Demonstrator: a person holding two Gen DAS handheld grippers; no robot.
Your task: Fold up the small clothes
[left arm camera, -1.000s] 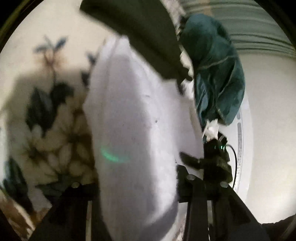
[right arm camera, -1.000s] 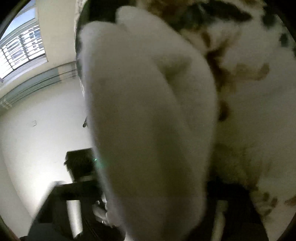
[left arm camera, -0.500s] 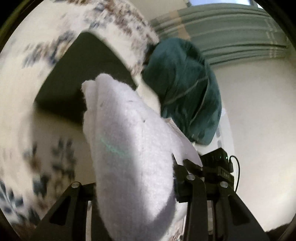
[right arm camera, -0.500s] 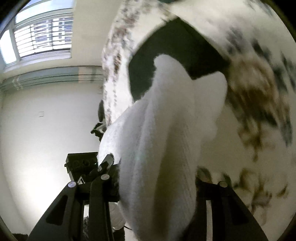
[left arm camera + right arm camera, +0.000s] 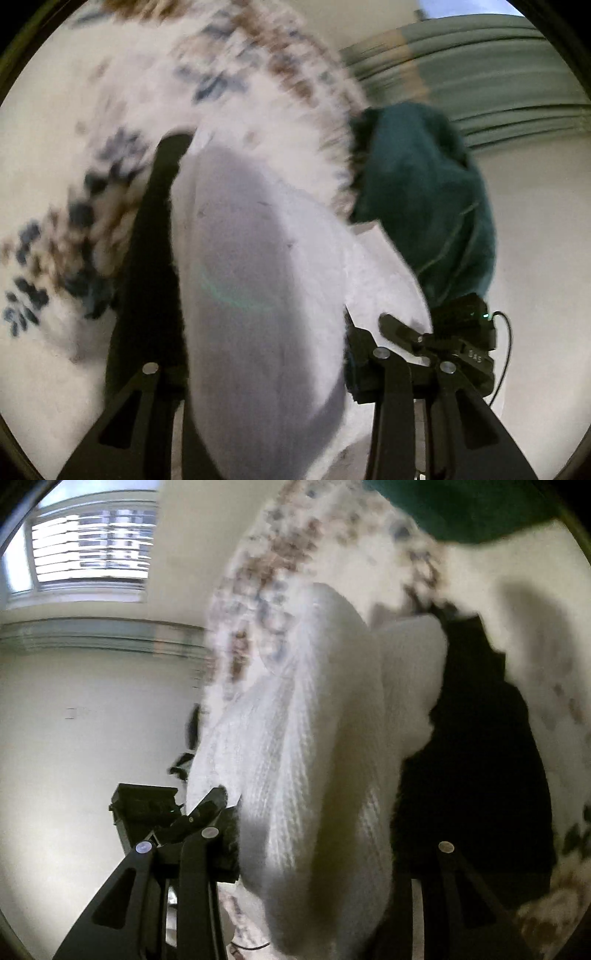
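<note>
A white knitted garment fills the middle of the left wrist view, pinched in my left gripper and lifted off the floral cloth. The same white garment hangs from my right gripper, which is shut on it. A dark garment lies under it on the cloth, seen in the left wrist view and in the right wrist view. Each gripper's fingertips are hidden by the white fabric.
A teal garment lies at the cloth's far edge, also in the right wrist view. The other gripper's black body shows in each view. A window and pale walls lie behind.
Both grippers have kept hold of the white garment and carried it across the floral cloth. The dark garment has shifted from behind to beside it in both views.
</note>
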